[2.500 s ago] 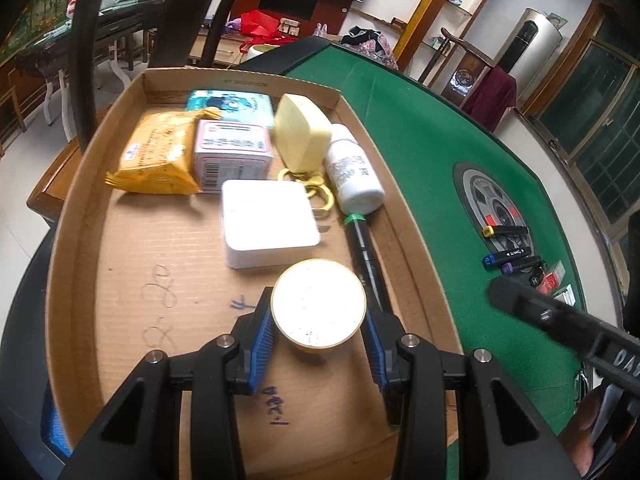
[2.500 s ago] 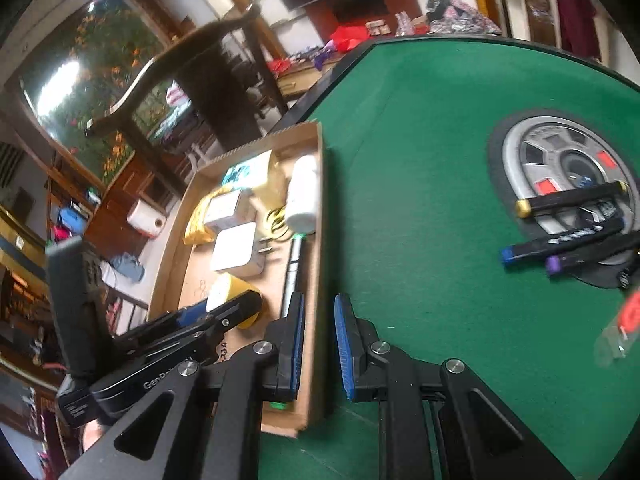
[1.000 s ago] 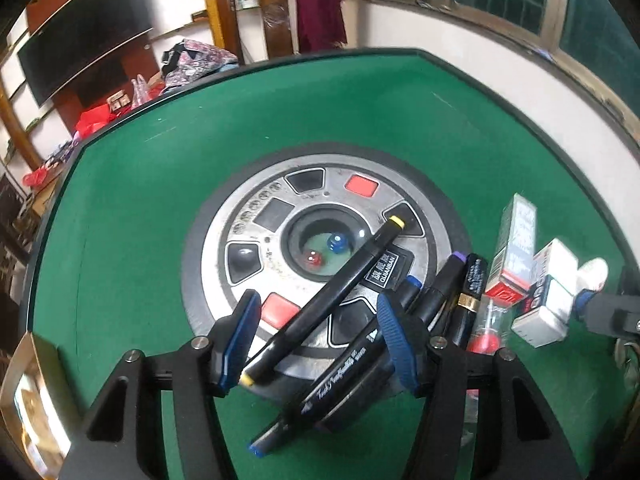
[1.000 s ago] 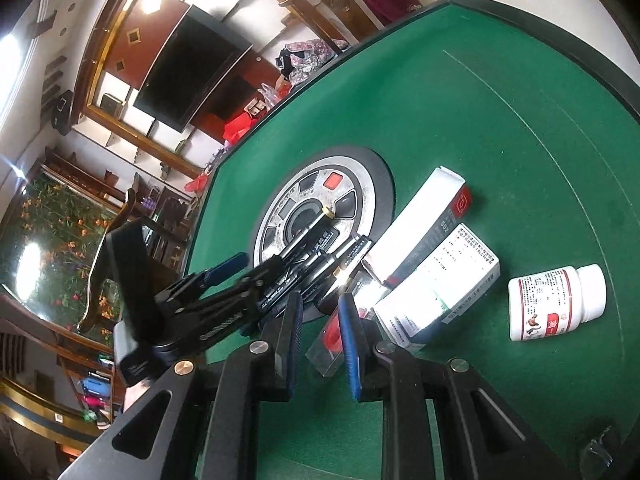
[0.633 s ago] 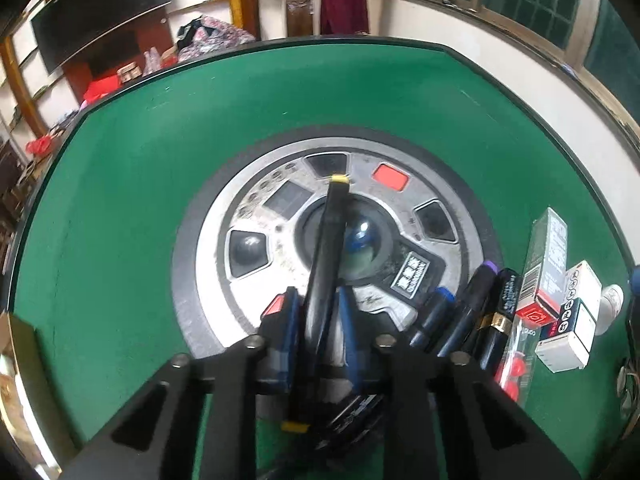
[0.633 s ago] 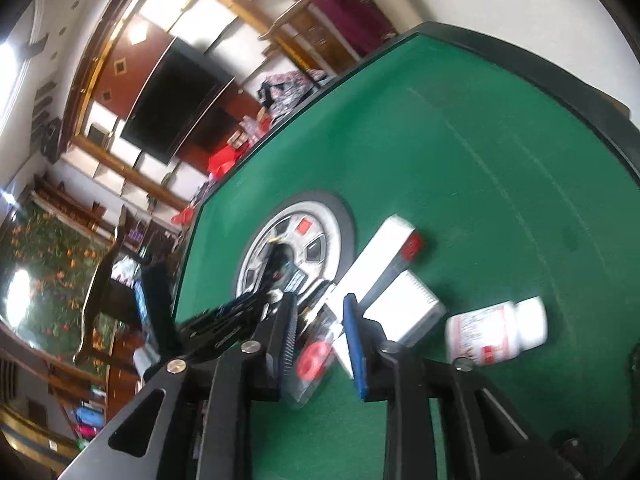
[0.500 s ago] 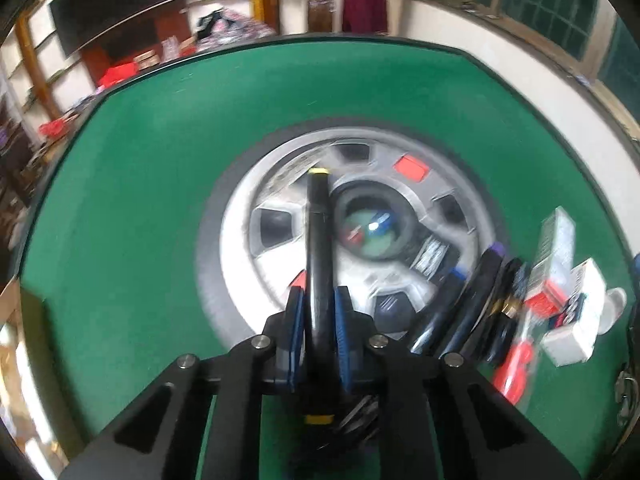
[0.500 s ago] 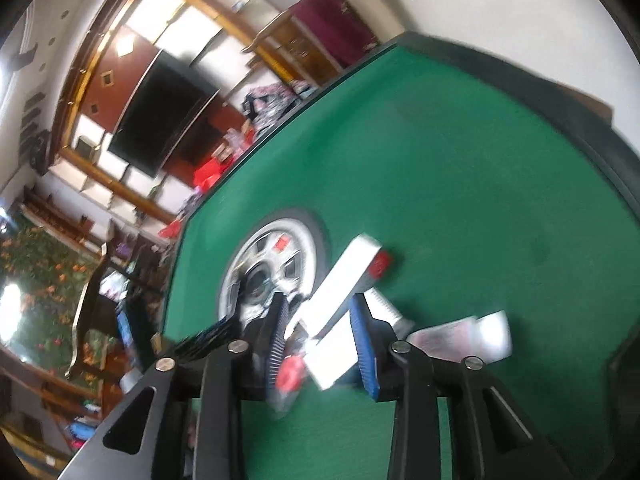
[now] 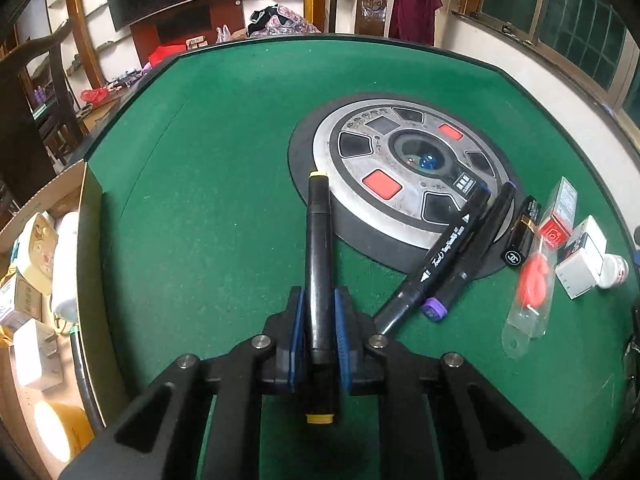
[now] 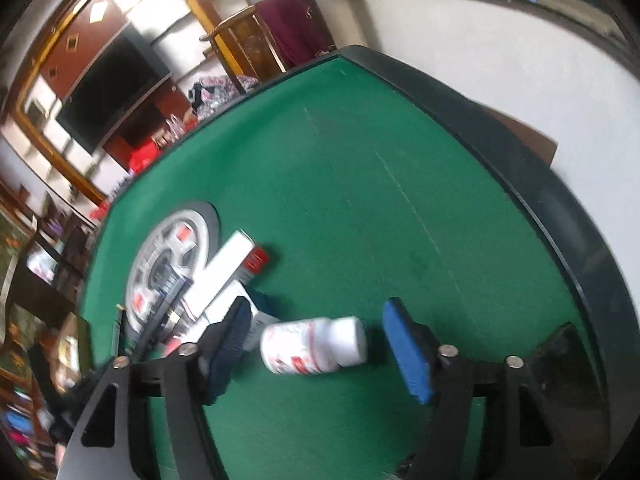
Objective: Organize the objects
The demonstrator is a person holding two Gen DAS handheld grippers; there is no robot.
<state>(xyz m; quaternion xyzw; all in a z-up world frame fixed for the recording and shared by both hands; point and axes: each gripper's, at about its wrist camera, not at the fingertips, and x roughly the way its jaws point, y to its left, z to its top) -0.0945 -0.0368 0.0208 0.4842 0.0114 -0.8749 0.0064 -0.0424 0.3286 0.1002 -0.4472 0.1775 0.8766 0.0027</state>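
Observation:
My left gripper (image 9: 320, 320) is shut on a black marker with yellow ends (image 9: 319, 248) and holds it above the green table, pointing at the round centre console (image 9: 404, 178). Left of it is the cardboard box (image 9: 90, 264) with several items inside. My right gripper (image 10: 320, 340) is open, its jaws on either side of a white pill bottle (image 10: 314, 346) that lies on its side on the felt. White medicine boxes (image 10: 228, 276) lie just left of the bottle.
Two more markers (image 9: 460, 256), a black lipstick (image 9: 520, 236), a clear packet with a red item (image 9: 532, 292), small boxes (image 9: 580, 264) and the bottle (image 9: 612, 272) lie right of the console. The table's raised black rim (image 10: 560, 216) runs close on the right.
My left gripper shut on the yellow-ended marker, lifted it off the console and swung left toward the box. My right gripper opened wide and moved down around the pill bottle.

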